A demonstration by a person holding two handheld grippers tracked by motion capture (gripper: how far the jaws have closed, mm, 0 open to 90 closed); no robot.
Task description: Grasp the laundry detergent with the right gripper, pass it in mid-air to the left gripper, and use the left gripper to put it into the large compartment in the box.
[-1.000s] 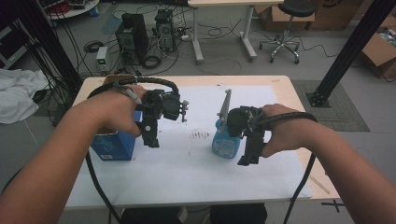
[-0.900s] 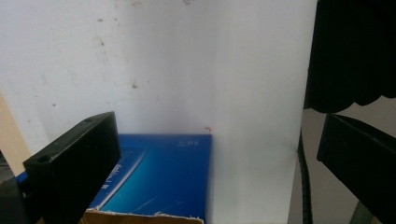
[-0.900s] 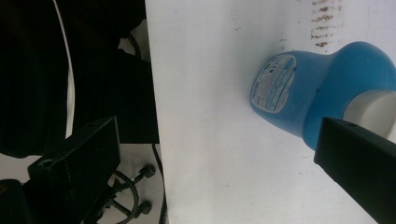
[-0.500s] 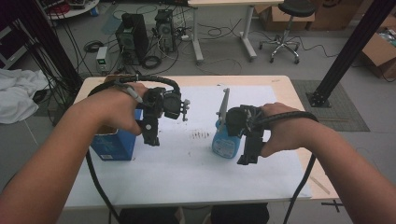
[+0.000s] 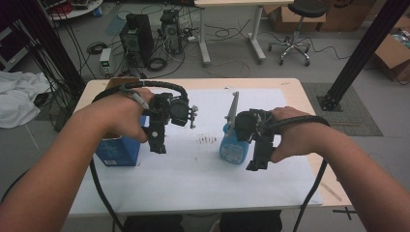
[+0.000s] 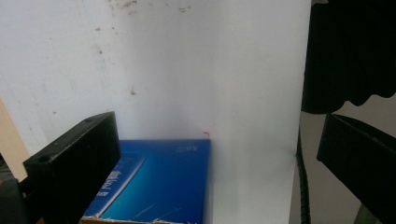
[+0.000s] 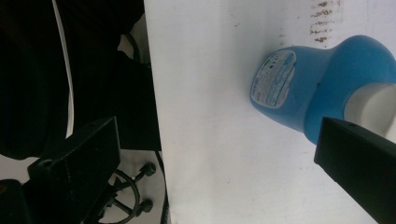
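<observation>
A wooden table [image 5: 309,104] carries a white sheet [image 5: 203,174] over most of its top, marked near the middle with a patch of brown stains [image 5: 208,140]. On the grey floor beyond stand two black computer towers [image 5: 136,38] amid loose cables [image 5: 227,34], with a small white box [image 5: 105,61] just beside them. A black swivel chair [image 5: 295,19] sits near a pale desk [image 5: 232,14]. Cardboard boxes [image 5: 391,53] lie at the right, a black post [image 5: 362,53] slants down to a dark mat [image 5: 358,108], and white cloth [image 5: 17,99] is heaped at the left
</observation>
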